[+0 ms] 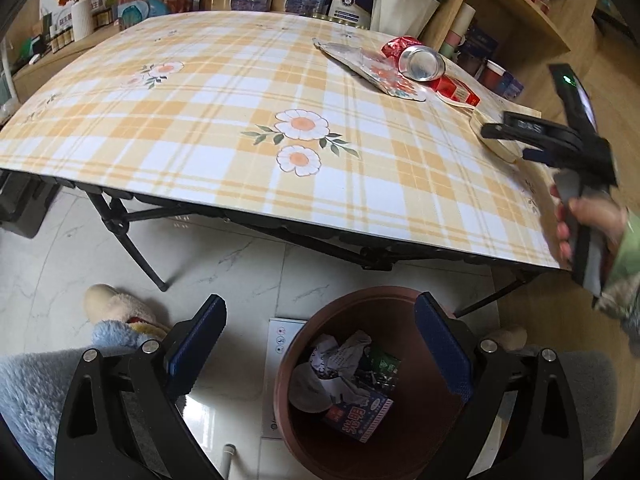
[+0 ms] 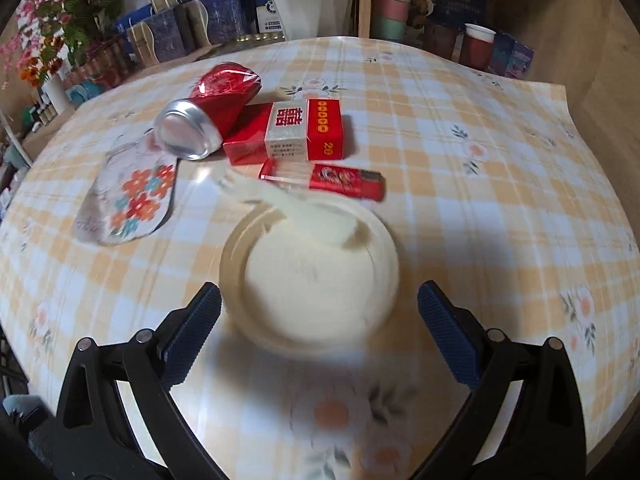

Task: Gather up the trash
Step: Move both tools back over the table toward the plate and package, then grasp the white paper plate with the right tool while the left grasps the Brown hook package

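On the plaid tablecloth [image 2: 460, 152] lie a crushed red can [image 2: 208, 120], a red cigarette pack [image 2: 296, 132], a red lighter [image 2: 340, 182], a flat floral wrapper [image 2: 128, 200] and a cream round disc [image 2: 312, 280] with a pale strip across it. My right gripper [image 2: 320, 292] is open, its fingertips on either side of the disc's near edge, not touching. In the left wrist view the right gripper [image 1: 516, 128] reaches over the disc [image 1: 494, 140] at the table's right edge. My left gripper [image 1: 320, 304] hangs open and empty over a brown bin [image 1: 400, 304] on the floor.
The bin holds crumpled paper and wrappers [image 1: 352, 376]. Black folding table legs [image 1: 132, 240] stand left of it, and a fluffy slipper [image 1: 116, 308] rests on the tiled floor. Boxes and potted flowers [image 2: 80, 32] crowd the far side; wooden shelves [image 1: 516, 20] rise at right.
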Demonstrator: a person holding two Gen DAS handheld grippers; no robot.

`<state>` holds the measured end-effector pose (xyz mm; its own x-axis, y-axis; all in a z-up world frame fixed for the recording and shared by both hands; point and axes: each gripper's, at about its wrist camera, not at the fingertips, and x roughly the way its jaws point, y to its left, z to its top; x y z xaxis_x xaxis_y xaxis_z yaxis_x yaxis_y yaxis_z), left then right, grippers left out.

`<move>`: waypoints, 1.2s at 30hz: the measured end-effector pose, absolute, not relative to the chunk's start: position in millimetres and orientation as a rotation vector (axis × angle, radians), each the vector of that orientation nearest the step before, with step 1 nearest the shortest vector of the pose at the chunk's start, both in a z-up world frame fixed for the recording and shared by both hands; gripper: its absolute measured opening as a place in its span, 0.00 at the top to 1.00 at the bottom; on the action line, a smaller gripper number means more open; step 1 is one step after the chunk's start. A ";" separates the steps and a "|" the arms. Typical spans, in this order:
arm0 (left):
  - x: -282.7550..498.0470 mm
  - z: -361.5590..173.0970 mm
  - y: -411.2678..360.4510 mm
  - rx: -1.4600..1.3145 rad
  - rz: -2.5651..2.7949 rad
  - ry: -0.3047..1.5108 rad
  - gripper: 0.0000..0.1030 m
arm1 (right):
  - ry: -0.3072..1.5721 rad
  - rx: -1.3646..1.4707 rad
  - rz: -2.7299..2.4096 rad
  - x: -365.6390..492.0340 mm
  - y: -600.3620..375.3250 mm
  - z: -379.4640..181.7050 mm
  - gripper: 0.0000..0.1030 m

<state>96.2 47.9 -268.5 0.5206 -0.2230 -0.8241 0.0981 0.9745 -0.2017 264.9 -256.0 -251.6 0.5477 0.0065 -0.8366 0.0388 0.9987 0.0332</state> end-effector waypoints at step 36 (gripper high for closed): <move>165.9 -194.5 19.0 -0.183 -0.331 0.870 0.10 | 1.004 0.344 0.182 184.2 -288.8 -234.6 0.17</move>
<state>165.9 19.0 -194.5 0.5987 -0.3570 -0.7170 0.2094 0.9338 -0.2901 184.2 -288.8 -234.6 0.5278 0.3060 -0.7924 0.0076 0.9311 0.3646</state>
